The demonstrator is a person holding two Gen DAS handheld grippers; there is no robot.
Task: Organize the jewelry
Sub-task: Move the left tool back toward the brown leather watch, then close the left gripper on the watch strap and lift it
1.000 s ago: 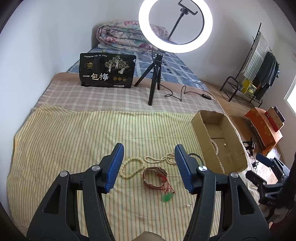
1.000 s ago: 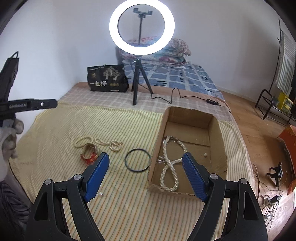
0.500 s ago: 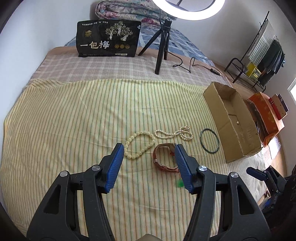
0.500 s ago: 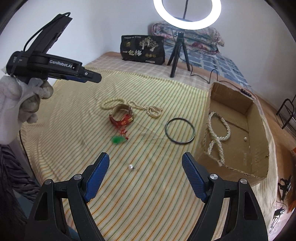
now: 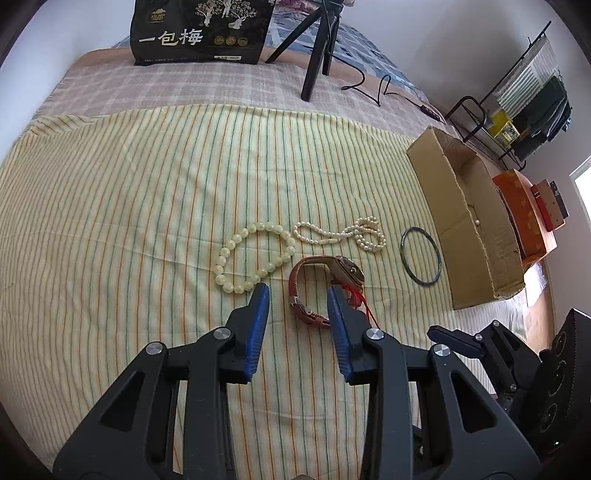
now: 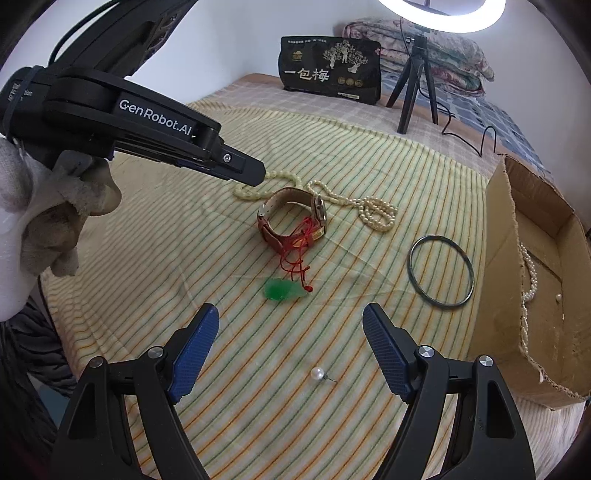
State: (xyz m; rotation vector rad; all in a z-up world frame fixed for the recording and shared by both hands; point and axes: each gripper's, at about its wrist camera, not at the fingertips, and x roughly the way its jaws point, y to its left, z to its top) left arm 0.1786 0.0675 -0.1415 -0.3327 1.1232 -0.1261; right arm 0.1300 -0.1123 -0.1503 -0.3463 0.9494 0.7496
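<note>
A brown-strap watch (image 5: 321,280) (image 6: 291,218) lies on the striped cloth, tangled with a red cord and green pendant (image 6: 282,290). My left gripper (image 5: 298,301) is open, its jaws either side of the strap's near end. Beside the watch lie a large-bead bracelet (image 5: 255,254), a pearl necklace (image 5: 343,234) (image 6: 373,210) and a dark bangle (image 5: 421,254) (image 6: 439,271). A pearl earring (image 6: 318,373) lies between the fingers of my open, empty right gripper (image 6: 290,325). The cardboard box (image 5: 454,206) (image 6: 506,229) holds a pearl strand (image 6: 528,273).
A black snack bag (image 5: 201,31) and a ring light tripod (image 5: 319,48) stand at the back of the bed. A cable (image 5: 380,90) trails right. An orange box (image 5: 524,214) and clothes rack (image 5: 517,110) lie beyond the bed's right edge.
My left gripper has dropped towards the watch and its jaws have narrowed around the strap. My right gripper has swung left and lower, over the pearl earring.
</note>
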